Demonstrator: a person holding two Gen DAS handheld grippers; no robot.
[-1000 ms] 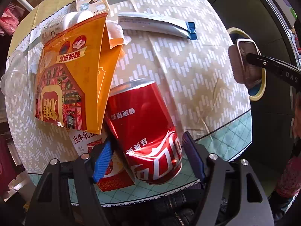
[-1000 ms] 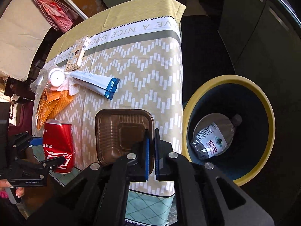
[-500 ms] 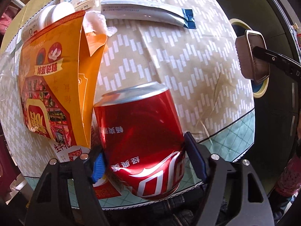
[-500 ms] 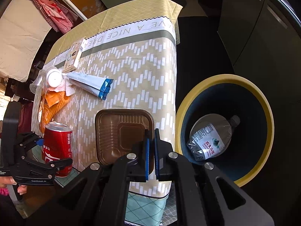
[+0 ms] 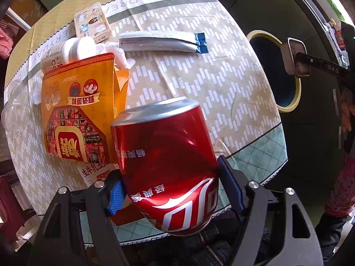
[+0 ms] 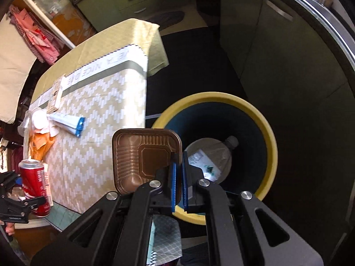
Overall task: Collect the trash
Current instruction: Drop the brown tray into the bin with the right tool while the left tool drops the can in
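Observation:
A dented red cola can (image 5: 164, 159) sits tilted between the blue pads of my left gripper (image 5: 172, 188), which is shut on its sides above the table's near edge. That can (image 6: 33, 184) also shows at the far left of the right wrist view. My right gripper (image 6: 178, 168) is shut on the rim of a brown plastic tray (image 6: 142, 159), held over the table's corner beside the yellow-rimmed bin (image 6: 270, 144). A crushed clear bottle (image 6: 210, 155) lies inside the bin. The left wrist view shows the tray (image 5: 296, 59) above the bin (image 5: 295, 88).
An orange snack bag (image 5: 77, 115), a silver sachet with blue ends (image 5: 159, 43), a small carton (image 5: 92, 24), a white pill bottle (image 5: 68, 53), crumpled tissue and a clear cup (image 5: 15, 108) lie on the patterned tablecloth (image 5: 221, 88). Dark cabinets (image 6: 288, 66) stand past the bin.
The left gripper has raised the can off the table and tilted it. The right gripper has carried the tray to the right, from over the table towards the bin.

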